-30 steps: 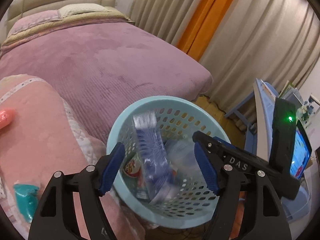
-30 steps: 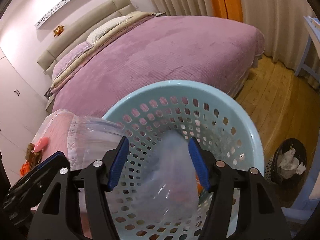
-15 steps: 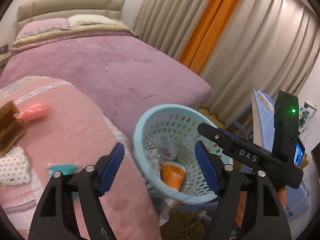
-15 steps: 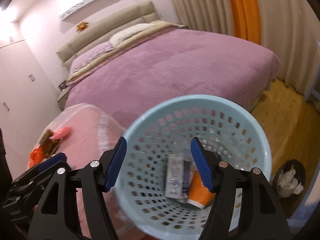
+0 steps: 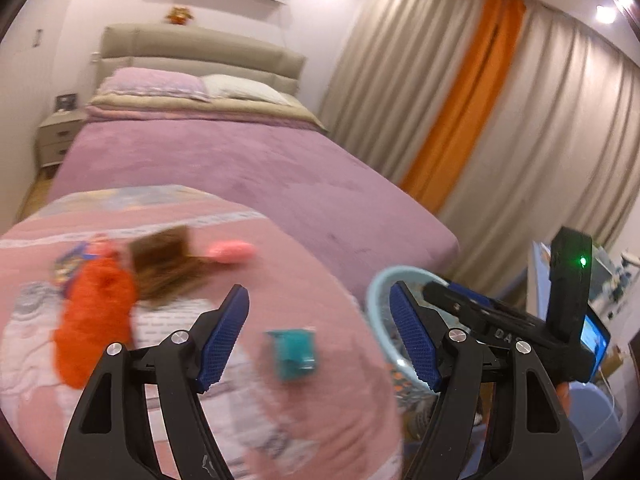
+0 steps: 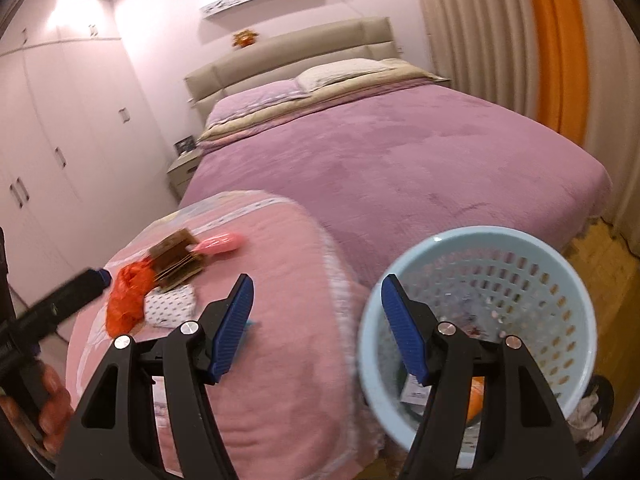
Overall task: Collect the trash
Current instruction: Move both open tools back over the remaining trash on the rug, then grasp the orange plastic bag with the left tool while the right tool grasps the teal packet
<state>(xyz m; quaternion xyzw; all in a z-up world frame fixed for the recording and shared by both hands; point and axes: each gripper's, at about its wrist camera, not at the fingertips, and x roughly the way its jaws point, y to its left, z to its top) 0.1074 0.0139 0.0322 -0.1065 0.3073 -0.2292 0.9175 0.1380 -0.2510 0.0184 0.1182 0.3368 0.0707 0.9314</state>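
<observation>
Blue-padded left gripper [image 5: 316,334] hangs spread and empty over the pink quilt [image 5: 256,248], teal wrapper [image 5: 294,354] low centre between its fingers; right gripper [image 6: 316,328] gapes empty too; trash-filled basket [image 6: 520,240] lower right.

Both grippers, left gripper [image 5: 320,336] and right gripper [image 6: 316,320], have black frames, ribbed blue pads [image 5: 224,338], silver screws (white "DAS" lettering at frame right).

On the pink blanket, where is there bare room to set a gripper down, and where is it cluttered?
Bare: the pink blanket between the teal packet and the basket. The purple bedspread behind is bare too. Crowded: the far-left corner, where orange bag, brown packet, pink item and white pouch cluster.
</observation>
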